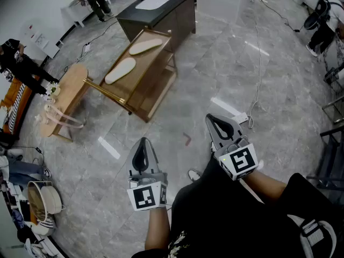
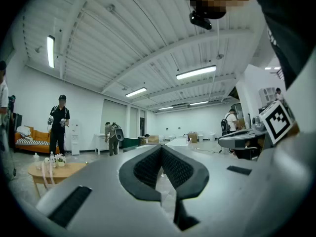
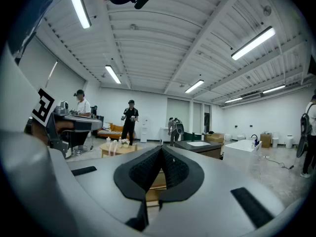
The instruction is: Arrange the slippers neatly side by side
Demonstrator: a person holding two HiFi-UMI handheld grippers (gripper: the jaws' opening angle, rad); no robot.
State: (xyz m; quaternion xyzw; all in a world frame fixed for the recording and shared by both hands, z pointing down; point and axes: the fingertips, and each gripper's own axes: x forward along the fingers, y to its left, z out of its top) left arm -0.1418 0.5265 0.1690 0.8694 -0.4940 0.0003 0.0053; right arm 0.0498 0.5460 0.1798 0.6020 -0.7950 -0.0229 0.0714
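Left gripper (image 1: 143, 143) and right gripper (image 1: 211, 119) pinch shut, empty, well apart from two flat beige slippers (image 1: 120, 70) on a tilted brown wooden table (image 1: 152, 71).

Loads of bare floor (image 1: 177, 117) lay between the left gripper (image 1: 144, 144), the right gripper (image 1: 213, 120) and the wooden rack (image 1: 153, 98), so the front approach was wide open. The slippers (image 1: 120, 70) sat on the rack's top with free air above. A dark cabinet (image 1: 161, 18) crowded the rack from behind, and a round side table (image 1: 67, 93) stood just beside its left end. A power strip (image 1: 242, 117) and cable (image 1: 258, 63) trailed along the right.
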